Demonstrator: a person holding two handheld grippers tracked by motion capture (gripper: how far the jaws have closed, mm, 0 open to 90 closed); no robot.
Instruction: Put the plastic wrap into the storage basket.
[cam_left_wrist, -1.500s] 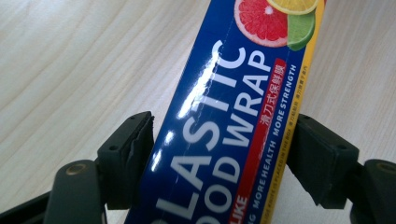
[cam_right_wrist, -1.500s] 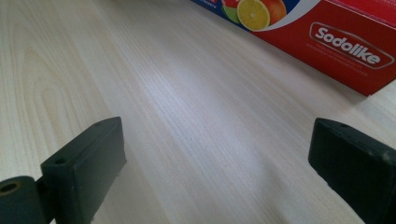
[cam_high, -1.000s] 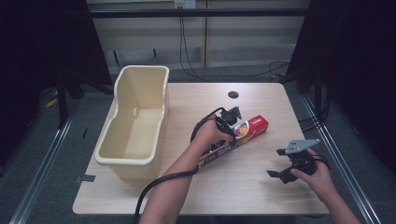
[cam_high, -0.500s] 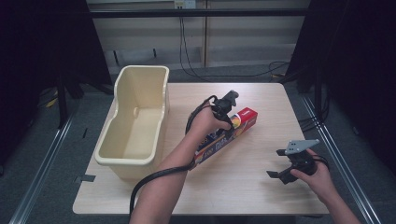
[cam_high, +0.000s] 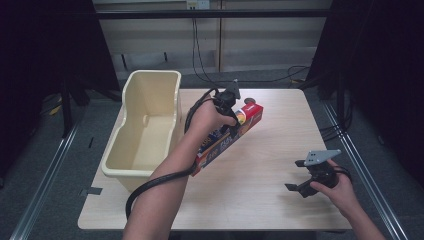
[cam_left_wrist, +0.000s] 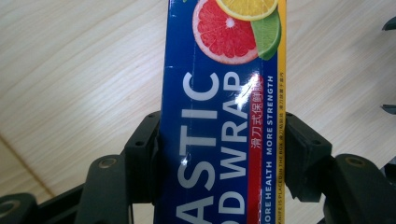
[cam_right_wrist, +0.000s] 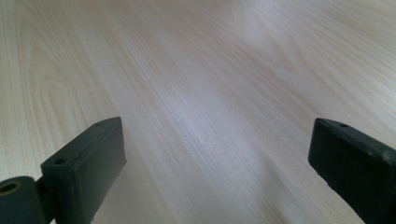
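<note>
A long blue and red plastic wrap box (cam_high: 227, 137) hangs tilted above the middle of the wooden table (cam_high: 270, 195), its red end up toward the back right. My left gripper (cam_high: 231, 120) is shut on it near its upper half. In the left gripper view the box (cam_left_wrist: 224, 116) runs up between the two black pads (cam_left_wrist: 144, 154), which press on its long sides. At the front right of the table my right gripper (cam_high: 296, 189) stands open; in the right gripper view its jaws are wide apart with bare wood (cam_right_wrist: 210, 116) between them.
A cream plastic tub (cam_high: 145, 127) stands along the left side of the table with nothing seen inside. A small dark round hole (cam_high: 248, 101) lies in the tabletop behind the box. Black cable trails from the left gripper along the forearm.
The left gripper has lifted the box off the table and carried it up and toward the tub. The right gripper has not moved.
</note>
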